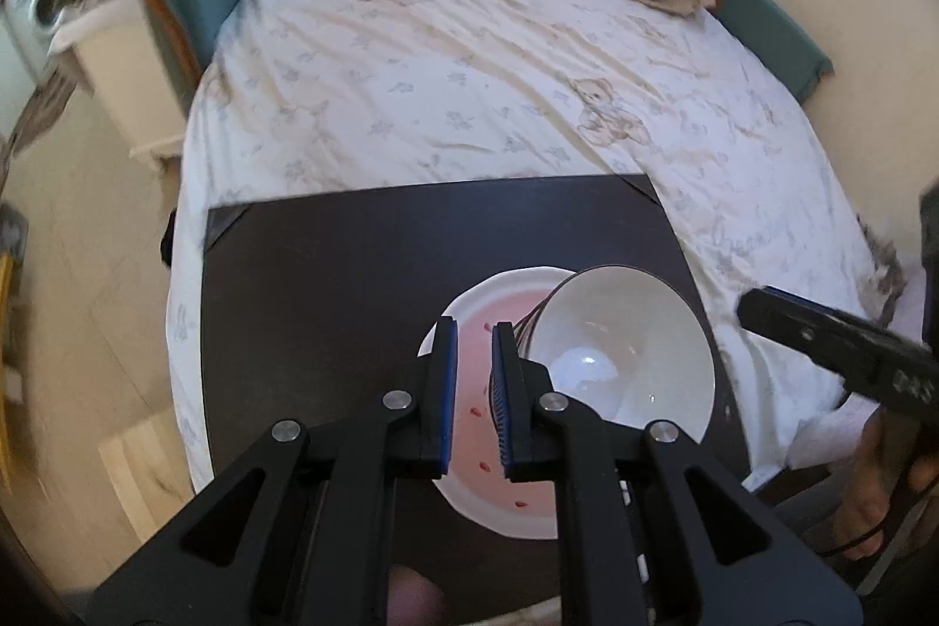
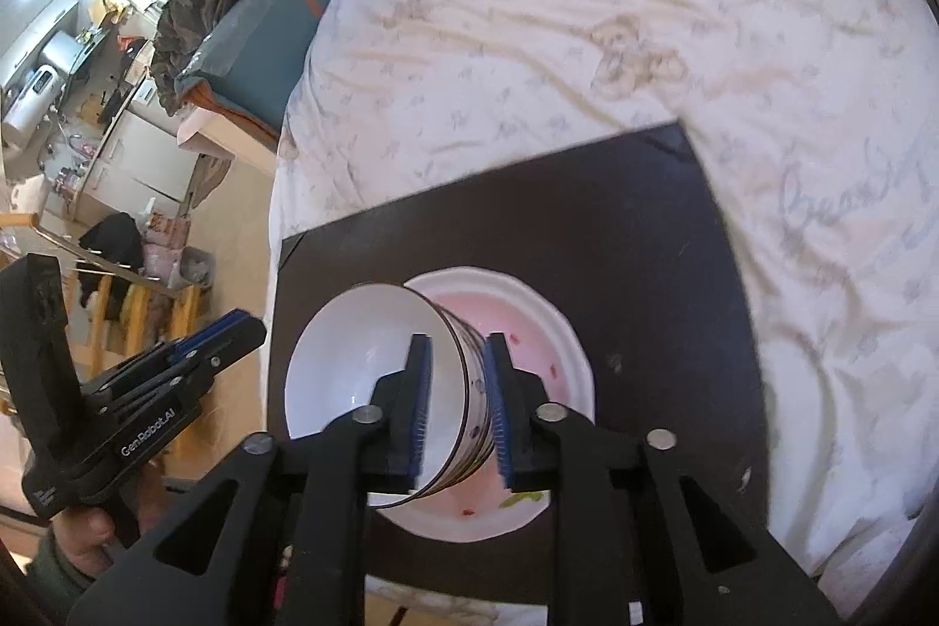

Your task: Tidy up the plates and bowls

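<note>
Bowl [image 2: 364, 368]: lying tilted on plate [image 2: 546, 332], on dark board [image 2: 645, 244] atop bed [image 2: 528, 39]. Right tongs [image 2: 458, 409]: straddling bowl wall, pads standing clear. Left tongs [image 1: 474, 379]: closed, holding nothing.

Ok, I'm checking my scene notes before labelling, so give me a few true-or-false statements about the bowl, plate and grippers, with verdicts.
1. The bowl is tilted over the plate. True.
2. The plate lies straight on the bedsheet. False: it lies on the dark board, which covers the bedsheet there.
3. The right gripper has a finger on either side of the bowl's wall. True.
4. The left gripper grips the plate. False: it is shut on nothing, above the plate.
</note>
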`<state>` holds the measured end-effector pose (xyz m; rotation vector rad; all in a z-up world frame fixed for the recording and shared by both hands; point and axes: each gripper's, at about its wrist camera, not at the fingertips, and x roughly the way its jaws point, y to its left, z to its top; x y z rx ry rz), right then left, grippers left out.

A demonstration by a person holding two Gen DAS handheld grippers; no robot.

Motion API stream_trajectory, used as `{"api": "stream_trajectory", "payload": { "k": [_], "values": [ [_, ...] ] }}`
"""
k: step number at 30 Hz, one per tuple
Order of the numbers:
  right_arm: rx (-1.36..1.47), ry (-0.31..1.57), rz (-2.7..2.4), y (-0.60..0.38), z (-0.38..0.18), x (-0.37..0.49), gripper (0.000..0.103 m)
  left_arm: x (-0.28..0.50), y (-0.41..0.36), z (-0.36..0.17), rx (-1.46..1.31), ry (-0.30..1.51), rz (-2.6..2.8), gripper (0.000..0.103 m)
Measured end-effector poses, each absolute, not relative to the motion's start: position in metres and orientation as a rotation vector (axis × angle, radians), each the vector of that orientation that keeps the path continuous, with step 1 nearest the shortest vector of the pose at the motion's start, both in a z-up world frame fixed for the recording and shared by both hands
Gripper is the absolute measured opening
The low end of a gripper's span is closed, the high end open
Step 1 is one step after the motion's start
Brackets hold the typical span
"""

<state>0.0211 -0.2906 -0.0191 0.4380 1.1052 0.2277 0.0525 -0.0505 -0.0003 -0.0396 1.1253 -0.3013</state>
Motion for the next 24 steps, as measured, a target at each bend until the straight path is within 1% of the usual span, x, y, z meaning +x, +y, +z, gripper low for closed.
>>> {"api": "stream_trajectory", "payload": {
  "k": [1, 3, 4, 5, 6, 7, 8, 9, 10, 13, 14, 15, 16, 17, 20, 24],
  "values": [
    [0.427, 1.086, 0.226, -0.289, -0.015, 0.018, 0.059, 0.048, -0.046, 0.002, -0.049, 1.110, -0.288, 0.009],
    [0.401, 1.046, 0.225, -0.287, -0.007, 0.011, 0.059, 0.040, -0.044, 0.008, -0.026, 1.068, -0.264, 0.009],
    [0.381, 1.028, 0.226, -0.286, -0.003, 0.008, 0.061, 0.035, -0.043, 0.012, -0.014, 1.042, -0.254, 0.009],
    [0.365, 1.006, 0.225, -0.284, 0.001, 0.003, 0.065, 0.028, -0.043, 0.016, -0.010, 1.016, -0.254, 0.010],
    [0.356, 0.986, 0.220, -0.283, 0.004, -0.002, 0.076, 0.024, -0.043, 0.019, -0.008, 1.000, -0.257, 0.014],
    [0.346, 0.962, 0.214, -0.281, 0.008, -0.008, 0.085, 0.018, -0.042, 0.022, -0.005, 0.984, -0.256, 0.021],
    [0.337, 0.935, 0.209, -0.278, 0.012, -0.015, 0.089, 0.011, -0.042, 0.026, 0.004, 0.965, -0.249, 0.045],
    [0.328, 0.921, 0.205, -0.276, 0.014, -0.019, 0.097, 0.005, -0.041, 0.029, 0.010, 0.946, -0.241, 0.066],
    [0.311, 0.903, 0.198, -0.273, 0.018, -0.025, 0.102, -0.004, -0.039, 0.033, 0.009, 0.916, -0.229, 0.071],
    [0.269, 0.835, 0.182, -0.265, 0.027, -0.046, 0.103, -0.022, -0.034, 0.040, 0.008, 0.872, -0.215, 0.074],
    [0.256, 0.824, 0.180, -0.262, 0.028, -0.051, 0.103, -0.029, -0.032, 0.042, 0.014, 0.855, -0.205, 0.080],
    [0.245, 0.817, 0.178, -0.259, 0.028, -0.059, 0.103, -0.035, -0.031, 0.043, 0.020, 0.839, -0.194, 0.090],
    [0.238, 0.816, 0.178, -0.257, 0.028, -0.065, 0.103, -0.042, -0.029, 0.045, 0.023, 0.818, -0.185, 0.095],
    [0.234, 0.816, 0.176, -0.256, 0.028, -0.069, 0.103, -0.048, -0.027, 0.046, 0.024, 0.802, -0.184, 0.103],
    [0.218, 0.800, 0.159, -0.250, 0.027, -0.089, 0.103, -0.065, -0.022, 0.047, 0.032, 0.772, -0.180, 0.103],
    [0.182, 0.764, 0.153, -0.241, 0.027, -0.115, 0.103, -0.079, -0.017, 0.038, 0.013, 0.812, -0.185, 0.103]
  ]
}}
